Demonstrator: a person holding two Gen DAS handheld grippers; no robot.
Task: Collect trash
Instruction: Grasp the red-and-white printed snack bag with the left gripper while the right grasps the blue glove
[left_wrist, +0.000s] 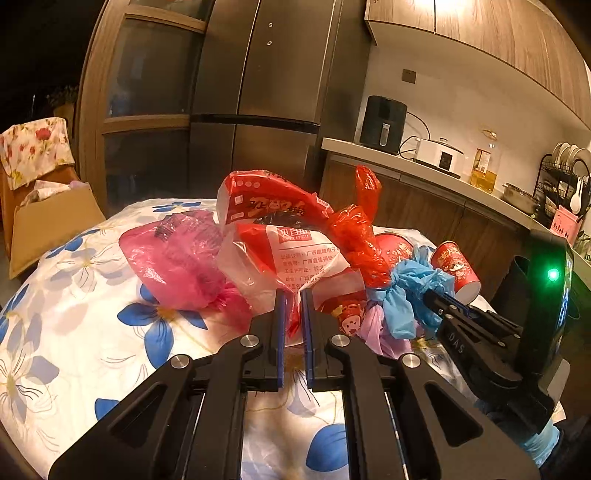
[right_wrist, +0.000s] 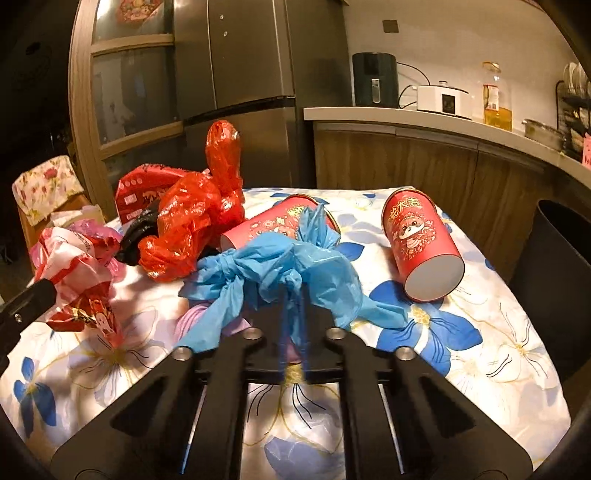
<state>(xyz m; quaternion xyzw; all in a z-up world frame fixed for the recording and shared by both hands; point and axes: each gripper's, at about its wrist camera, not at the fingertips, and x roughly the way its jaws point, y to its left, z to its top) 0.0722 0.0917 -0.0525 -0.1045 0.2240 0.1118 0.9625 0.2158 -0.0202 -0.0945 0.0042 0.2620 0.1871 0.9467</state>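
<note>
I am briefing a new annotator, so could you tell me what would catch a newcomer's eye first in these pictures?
The crumpled blue plastic bag pinched in the right gripper at table centre stands out first. Left of it, the left gripper clamps a red-and-white bag, and a red paper cup lies tipped on the floral tablecloth.

Printed "DAS" on black right tongs (left_wrist: 456, 341) body. Chinese print on white-red bag (left_wrist: 291, 254): label "贝百田", lines beginning "出品公司: 广西凯旋电子", "卫生许可证"; remainder creased, unreadable. Gold characters "蛇大吉" on red cup (right_wrist: 421, 243), above cartoon figure. Other print too blurred to read.
</note>
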